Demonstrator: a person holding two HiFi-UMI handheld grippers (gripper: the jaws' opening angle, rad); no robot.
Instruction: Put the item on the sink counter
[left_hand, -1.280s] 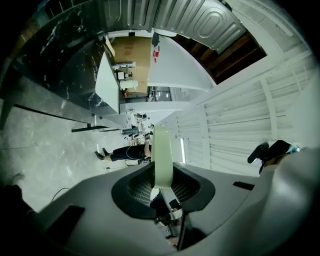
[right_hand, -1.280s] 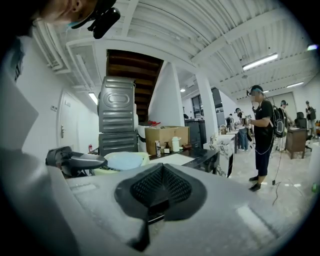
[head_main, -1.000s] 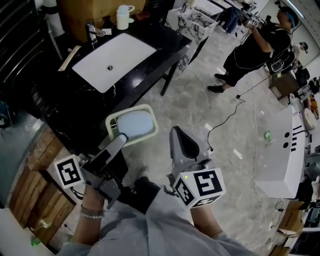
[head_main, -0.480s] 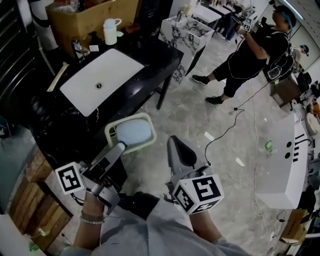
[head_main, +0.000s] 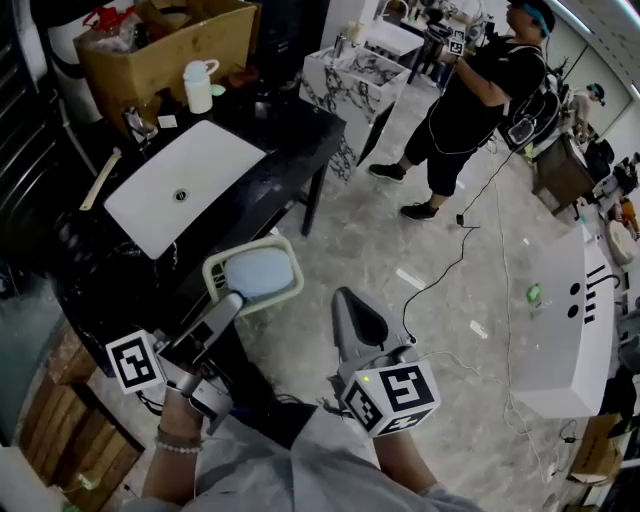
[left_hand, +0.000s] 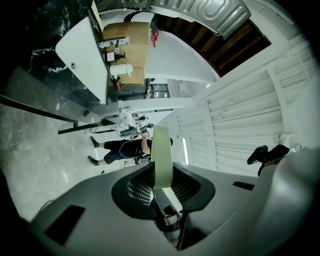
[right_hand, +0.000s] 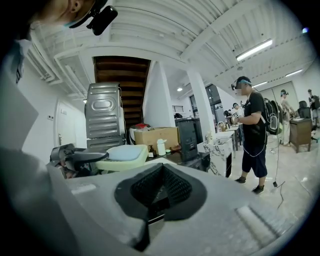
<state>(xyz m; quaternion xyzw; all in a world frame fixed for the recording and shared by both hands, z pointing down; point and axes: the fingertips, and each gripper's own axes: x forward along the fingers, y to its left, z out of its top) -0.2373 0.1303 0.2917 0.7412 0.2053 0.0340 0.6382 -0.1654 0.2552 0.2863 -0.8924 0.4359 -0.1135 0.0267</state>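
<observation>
Held a pale green tray (head_main: 255, 272) with a light blue middle in the left gripper (head_main: 228, 302), fingers pressed on its near rim (left_hand: 161, 150), which showed edge-on between them in the left gripper view. Held it level and off any surface, at 5 o'clock from the white sink (head_main: 185, 185) and just beside the edge of the black counter (head_main: 290, 135); could not tell whether it hung over the counter or over the floor (head_main: 400, 240). Had the right gripper (head_main: 350, 315) at 3 o'clock of the left one, well clear of the tray, fingers closed together with nothing between them. Found a faucet (head_main: 135, 122) at 11 o'clock of the sink, a white jug (head_main: 199, 86) at 12 o'clock on the counter, and an open cardboard box (head_main: 165, 45) beyond the jug. Saw a person in dark clothes (head_main: 470, 100) standing on the floor at 1 o'clock, well apart from both grippers.
</observation>
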